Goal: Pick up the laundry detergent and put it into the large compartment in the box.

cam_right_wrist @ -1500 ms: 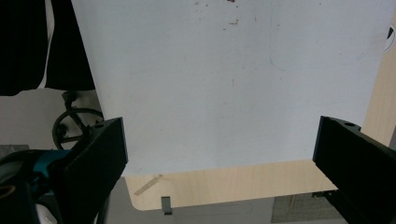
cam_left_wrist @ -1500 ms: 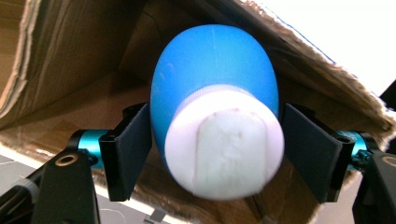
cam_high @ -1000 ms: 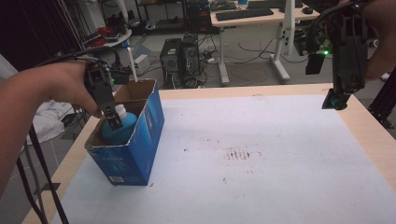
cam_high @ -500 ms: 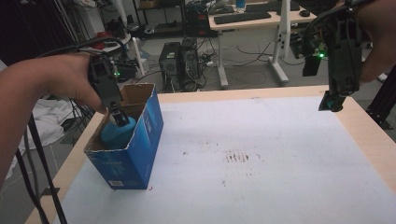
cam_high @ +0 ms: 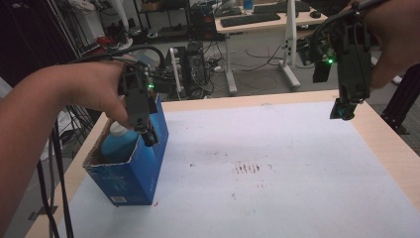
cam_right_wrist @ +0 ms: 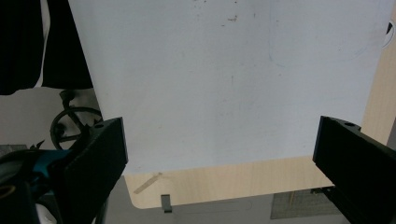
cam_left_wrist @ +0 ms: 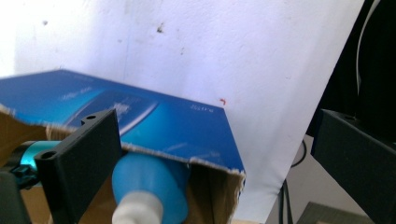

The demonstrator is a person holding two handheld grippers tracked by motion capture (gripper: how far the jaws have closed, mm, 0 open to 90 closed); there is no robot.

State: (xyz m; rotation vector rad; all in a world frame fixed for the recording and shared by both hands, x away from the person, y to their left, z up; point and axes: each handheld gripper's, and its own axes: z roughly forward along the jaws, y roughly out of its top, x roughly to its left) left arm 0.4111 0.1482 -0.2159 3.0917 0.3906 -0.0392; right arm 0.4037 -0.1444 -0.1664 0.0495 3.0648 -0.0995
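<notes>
Left gripper view shows our left gripper (cam_left_wrist: 205,154) spread wide and empty above the blue carton (cam_high: 130,167) holding the blue bottle (cam_left_wrist: 149,184), so we judge we should straddle its white cap (cam_left_wrist: 135,212) squarely, while our right gripper (cam_right_wrist: 219,168) hangs wide and empty, well apart from the carton.

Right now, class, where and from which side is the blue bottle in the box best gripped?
Probably at the white cap, coming from above: the blue bottle stands upright inside the open-topped blue box, whose walls cover its body.
</notes>
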